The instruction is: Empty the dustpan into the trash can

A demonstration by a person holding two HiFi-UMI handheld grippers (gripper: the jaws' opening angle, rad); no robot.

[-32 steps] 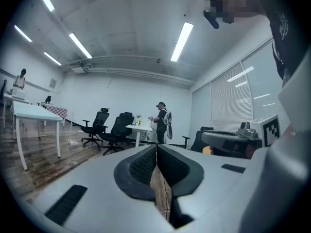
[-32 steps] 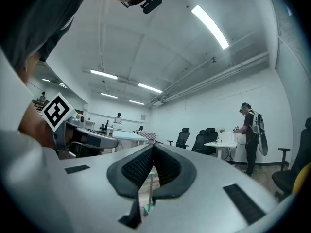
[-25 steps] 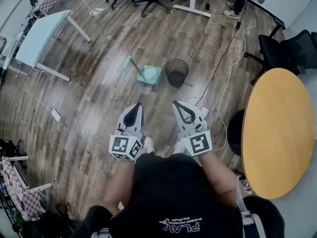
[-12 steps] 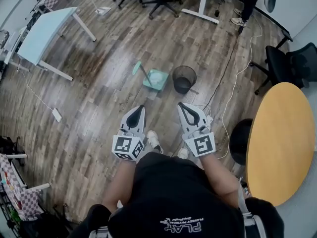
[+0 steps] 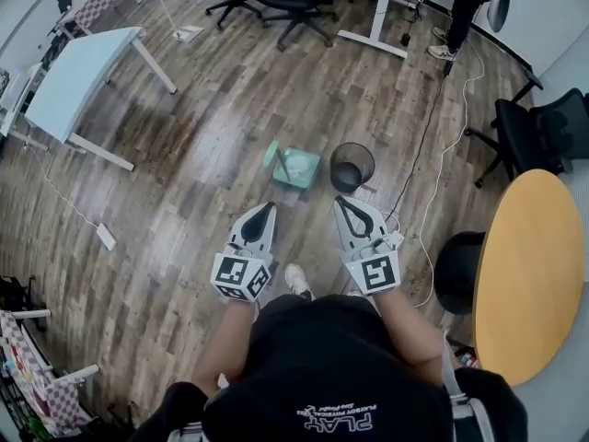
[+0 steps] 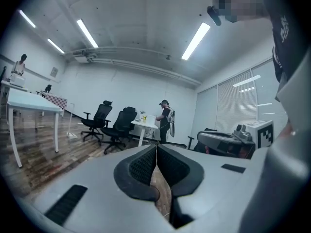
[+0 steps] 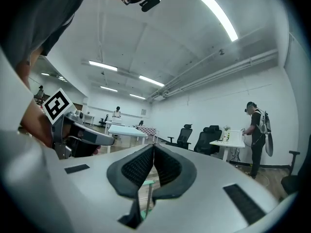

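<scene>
Ahead on the floor, well apart from both, the teal dustpan lies just left of the trash can, handle slanting up-left, nearer the left gripper than the right gripper, each pressed together on nothing

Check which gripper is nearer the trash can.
Right. The right gripper is just short of the trash can; the left gripper is short of the dustpan beside it, farther away.
</scene>
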